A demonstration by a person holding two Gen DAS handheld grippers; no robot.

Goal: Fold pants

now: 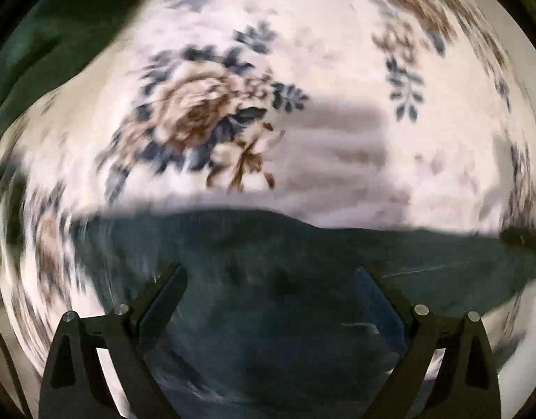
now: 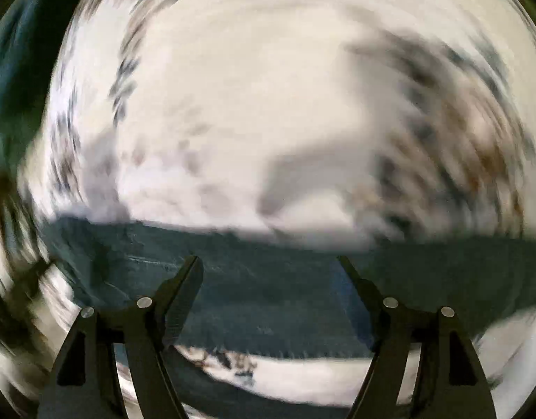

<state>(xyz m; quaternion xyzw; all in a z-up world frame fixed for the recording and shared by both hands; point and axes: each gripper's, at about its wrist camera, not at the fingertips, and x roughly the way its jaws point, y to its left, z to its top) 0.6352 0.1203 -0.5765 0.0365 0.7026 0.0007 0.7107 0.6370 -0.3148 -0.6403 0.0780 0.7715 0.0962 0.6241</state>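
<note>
The dark blue-grey pants [image 1: 268, 314] lie on a white sheet with a blue and brown flower print [image 1: 198, 111]. In the left wrist view my left gripper [image 1: 271, 272] is open just above the pants, its jaws wide apart over the cloth. In the right wrist view the pants [image 2: 268, 279] form a dark band across the lower part, with a hem edge near the bottom. My right gripper [image 2: 269, 265] is open over them, holding nothing. Both views are blurred by motion.
The flowered sheet [image 2: 250, 87] fills most of both views. A dark green cloth [image 1: 58, 28] lies at the upper left of the left wrist view, and a dark patch [image 2: 20, 87] at the left edge of the right wrist view.
</note>
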